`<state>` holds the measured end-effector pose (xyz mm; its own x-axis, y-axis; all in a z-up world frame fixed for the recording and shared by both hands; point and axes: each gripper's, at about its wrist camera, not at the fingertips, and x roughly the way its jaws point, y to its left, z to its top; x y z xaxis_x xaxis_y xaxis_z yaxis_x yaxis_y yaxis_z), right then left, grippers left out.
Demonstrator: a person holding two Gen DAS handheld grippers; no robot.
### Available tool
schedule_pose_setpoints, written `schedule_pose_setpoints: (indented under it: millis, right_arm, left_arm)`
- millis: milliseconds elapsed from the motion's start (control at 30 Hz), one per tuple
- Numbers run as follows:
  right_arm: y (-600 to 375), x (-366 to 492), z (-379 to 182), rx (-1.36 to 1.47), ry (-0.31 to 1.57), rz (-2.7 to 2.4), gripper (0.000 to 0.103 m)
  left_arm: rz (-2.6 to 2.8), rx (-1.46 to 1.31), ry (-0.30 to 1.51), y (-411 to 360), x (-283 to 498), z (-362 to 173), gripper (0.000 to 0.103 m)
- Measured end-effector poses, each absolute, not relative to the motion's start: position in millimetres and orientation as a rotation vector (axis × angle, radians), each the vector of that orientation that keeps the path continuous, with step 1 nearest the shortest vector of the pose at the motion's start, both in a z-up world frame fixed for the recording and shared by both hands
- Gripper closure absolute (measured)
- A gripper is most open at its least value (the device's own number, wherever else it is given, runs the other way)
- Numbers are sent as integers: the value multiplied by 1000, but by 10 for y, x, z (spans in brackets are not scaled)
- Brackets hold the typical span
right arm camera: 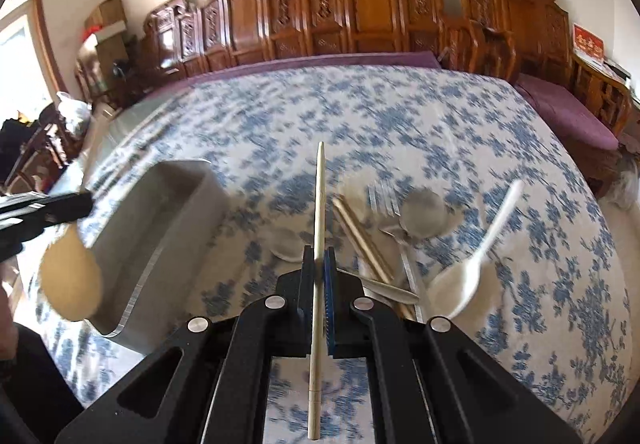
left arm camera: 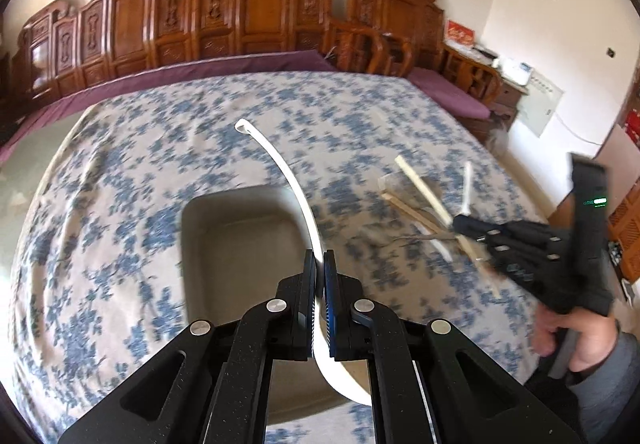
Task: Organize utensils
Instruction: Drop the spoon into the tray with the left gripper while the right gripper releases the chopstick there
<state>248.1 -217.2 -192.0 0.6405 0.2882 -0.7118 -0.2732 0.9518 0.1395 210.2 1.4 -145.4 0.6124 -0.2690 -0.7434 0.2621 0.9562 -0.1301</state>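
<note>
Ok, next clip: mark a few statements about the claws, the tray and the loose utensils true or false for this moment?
1. The left claw is shut on a white spoon. True.
2. The right claw is open and empty. False: it is shut on a single chopstick.
3. The grey tray already holds several utensils. False: no utensil shows inside it.
4. A metal fork lies on the floral cloth. True.
5. The held spoon lies flat on the cloth. False: it is up in the claw, over the tray.
</note>
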Motion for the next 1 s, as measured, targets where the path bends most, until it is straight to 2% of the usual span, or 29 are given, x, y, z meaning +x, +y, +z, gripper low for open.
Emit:
schedule_pose_setpoints:
  millis: [433,700,900,1000]
  right_arm:
    - [-1890,2447,-1898,6,801,414,98]
    - [-1875,2421,-1879,19,795,434,98]
    - [-1822,2380,-1872,26,799,450,98]
    - [-1769,2341,-1845,27,793,458,98]
  left_arm:
    - [-237,40,1011,149,2430,-2027,100]
    - [-230,59,1055,74,2491,-2181,99]
    - [-225,22,1028,150,2476,-2073,82]
    - [-220,2,998,226,2444,-1944,81]
